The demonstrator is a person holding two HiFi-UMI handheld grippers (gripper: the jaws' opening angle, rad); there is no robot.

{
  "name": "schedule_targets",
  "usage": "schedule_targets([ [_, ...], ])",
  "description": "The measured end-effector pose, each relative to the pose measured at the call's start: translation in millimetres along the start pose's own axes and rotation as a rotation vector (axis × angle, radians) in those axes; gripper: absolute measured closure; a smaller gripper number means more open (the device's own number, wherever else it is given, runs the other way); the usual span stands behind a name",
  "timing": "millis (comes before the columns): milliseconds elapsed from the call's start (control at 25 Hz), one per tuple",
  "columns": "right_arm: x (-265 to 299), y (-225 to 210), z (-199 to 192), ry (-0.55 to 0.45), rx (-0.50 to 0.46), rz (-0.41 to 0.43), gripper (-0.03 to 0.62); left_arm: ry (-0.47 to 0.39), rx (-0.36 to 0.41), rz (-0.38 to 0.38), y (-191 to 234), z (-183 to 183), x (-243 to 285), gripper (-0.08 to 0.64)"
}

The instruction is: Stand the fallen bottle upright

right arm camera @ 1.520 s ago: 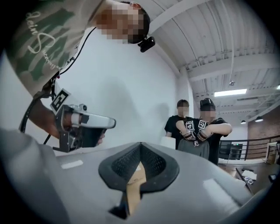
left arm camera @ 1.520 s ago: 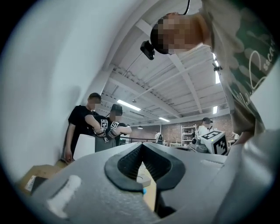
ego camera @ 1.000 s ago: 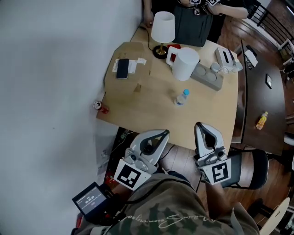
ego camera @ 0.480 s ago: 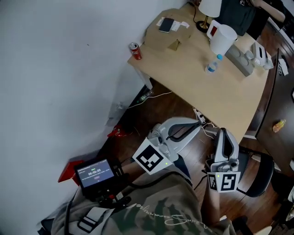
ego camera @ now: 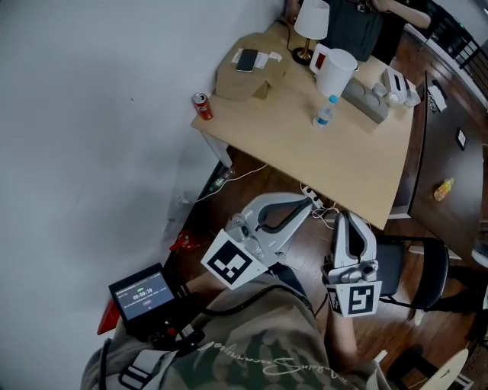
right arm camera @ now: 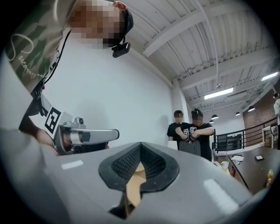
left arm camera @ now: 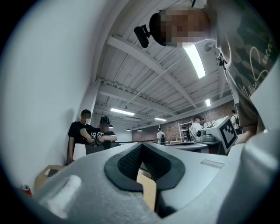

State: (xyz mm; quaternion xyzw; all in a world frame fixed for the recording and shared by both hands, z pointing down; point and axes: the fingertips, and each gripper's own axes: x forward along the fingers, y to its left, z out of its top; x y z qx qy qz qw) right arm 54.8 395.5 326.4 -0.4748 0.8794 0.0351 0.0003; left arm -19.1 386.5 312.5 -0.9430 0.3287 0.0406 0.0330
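Observation:
A small clear bottle (ego camera: 323, 115) with a blue cap is on the light wooden table (ego camera: 343, 164) at the top of the head view; from here I cannot tell whether it lies or stands. Both grippers hang over the floor well short of the table's near edge. My left gripper (ego camera: 309, 208) (left arm camera: 142, 146) is shut with nothing between its pads. My right gripper (ego camera: 347, 218) (right arm camera: 141, 145) is also shut and empty. In both gripper views the jaws point level towards the table's far end, and the bottle is hidden behind them.
On the table are a red can (ego camera: 202, 106) at the left corner, a cardboard box (ego camera: 244, 76) with a phone (ego camera: 246, 59), a lamp (ego camera: 311, 20), a white jug (ego camera: 335, 71) and a power strip (ego camera: 366, 103). Two people stand at its far end. A chair (ego camera: 415, 270) stands right of my right gripper.
A second ago both grippers hung just short of the table's near edge; now they are farther from it, over the floor. Their jaws have stayed shut. The bottle has not moved on the table.

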Motion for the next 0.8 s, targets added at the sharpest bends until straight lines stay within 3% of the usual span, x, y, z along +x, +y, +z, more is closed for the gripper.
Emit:
schedule_targets([
  [320, 17.6, -0.4, 3.0, -0.005, -0.017, -0.049, 0.589, -0.031, 0.014, 0.006, 13.5, 9.4, -18.7, 0.56],
  [800, 36.6, 17.2, 6.2, -0.026, 0.002, -0.045, 0.589, -0.04, 0.038, 0.033, 33.5, 15.0, -43.0, 0.56],
])
